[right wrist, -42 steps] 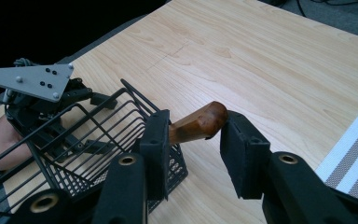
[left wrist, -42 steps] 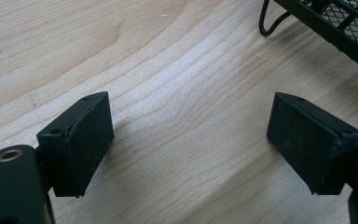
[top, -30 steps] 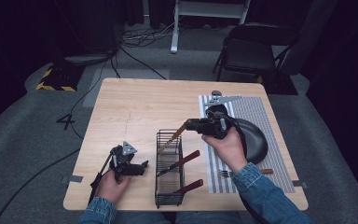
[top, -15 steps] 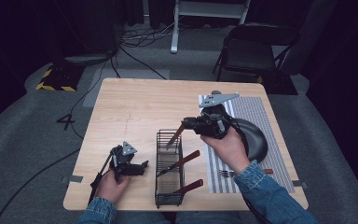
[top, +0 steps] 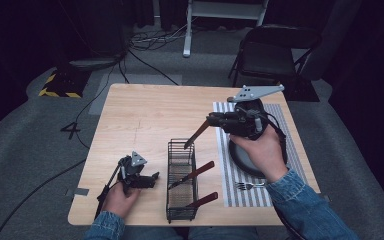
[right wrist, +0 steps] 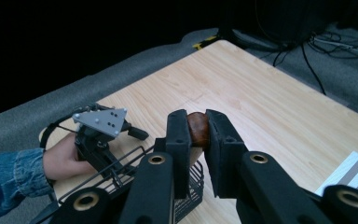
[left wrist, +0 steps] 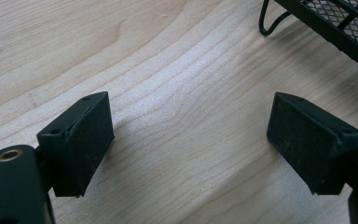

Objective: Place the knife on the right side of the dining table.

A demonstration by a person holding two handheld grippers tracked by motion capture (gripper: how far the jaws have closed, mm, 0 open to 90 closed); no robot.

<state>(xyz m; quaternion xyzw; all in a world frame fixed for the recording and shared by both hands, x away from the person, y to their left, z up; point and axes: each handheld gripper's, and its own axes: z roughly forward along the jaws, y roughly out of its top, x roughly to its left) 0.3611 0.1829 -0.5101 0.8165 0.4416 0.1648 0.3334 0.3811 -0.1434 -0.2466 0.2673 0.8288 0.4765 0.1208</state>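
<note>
A wooden-handled utensil [top: 196, 135] is held aloft by the right gripper [top: 219, 120], its brown handle end clamped between the fingers [right wrist: 179, 135]; the far tip is seen just above the rear end of the wire basket [top: 182, 180]. Which kind of utensil it is cannot be told from these frames. Two more wooden-handled utensils [top: 194, 173] are already lodged in the basket, handles jutting over its right rim.

The left gripper [top: 147, 180] is rested on the tabletop [top: 145, 115] just beside the basket, its fingers [left wrist: 81, 140] wide apart, nothing held. The basket is not steadied by it.

Risks, as judged:
- Grip is taken only at the very end of the handle; the utensil could pivot or slip out if the tip is knocked.
- The tip could catch on the wire rim or mesh, so that the light, unheld basket is dragged or tipped.
- The jutting handles could be struck on the way down and levered out.

A fork [top: 247, 186] and a dark plate [top: 240, 159] are left on the striped mat [top: 227, 190].
</note>
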